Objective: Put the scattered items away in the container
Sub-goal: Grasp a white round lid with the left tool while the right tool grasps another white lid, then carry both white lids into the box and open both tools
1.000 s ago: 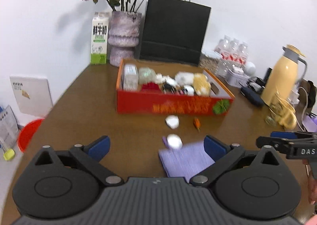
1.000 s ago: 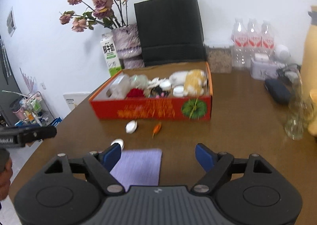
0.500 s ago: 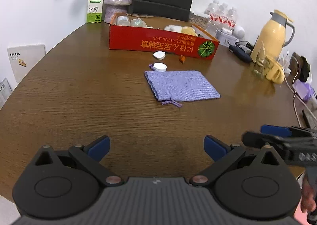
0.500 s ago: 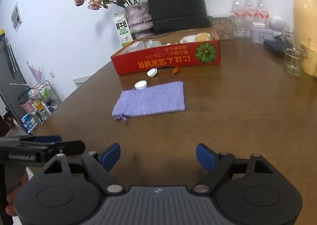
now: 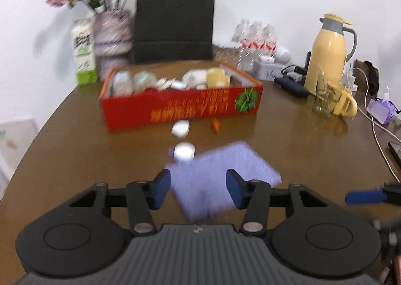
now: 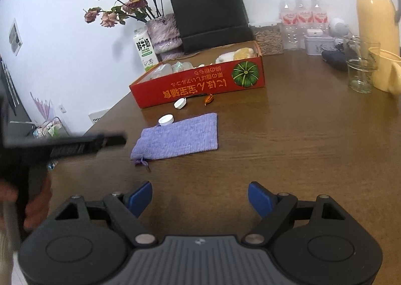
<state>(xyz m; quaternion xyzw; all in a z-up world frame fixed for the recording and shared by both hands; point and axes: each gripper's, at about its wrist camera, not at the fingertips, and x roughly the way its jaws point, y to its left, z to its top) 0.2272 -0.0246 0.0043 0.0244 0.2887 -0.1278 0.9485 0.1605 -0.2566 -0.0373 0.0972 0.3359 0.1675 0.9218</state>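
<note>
A purple cloth pouch (image 5: 225, 172) (image 6: 180, 138) lies flat on the brown table. Two white caps (image 6: 166, 119) (image 6: 180, 103) and a small orange item (image 6: 208, 99) sit between it and the red cardboard box (image 6: 200, 84), which holds several items. My left gripper (image 5: 198, 191) hovers at the pouch's near left end with its jaws closing. The blurred pouch shows between the pads, and no press on it is visible. In the right wrist view the left gripper (image 6: 120, 140) reaches in from the left. My right gripper (image 6: 200, 197) stands open over bare table, short of the pouch.
Behind the box stand a black paper bag (image 6: 210, 9), a vase of dried roses (image 6: 163, 34) and a milk carton (image 6: 144, 49). Water bottles (image 6: 303, 16), a yellow flask (image 5: 328, 52), a glass (image 6: 361, 67) and a yellow mug (image 5: 343, 102) crowd the right side.
The left gripper has swung forward and down to the pouch, and its jaws have narrowed. The right gripper first drew back from the box, then kept almost still.
</note>
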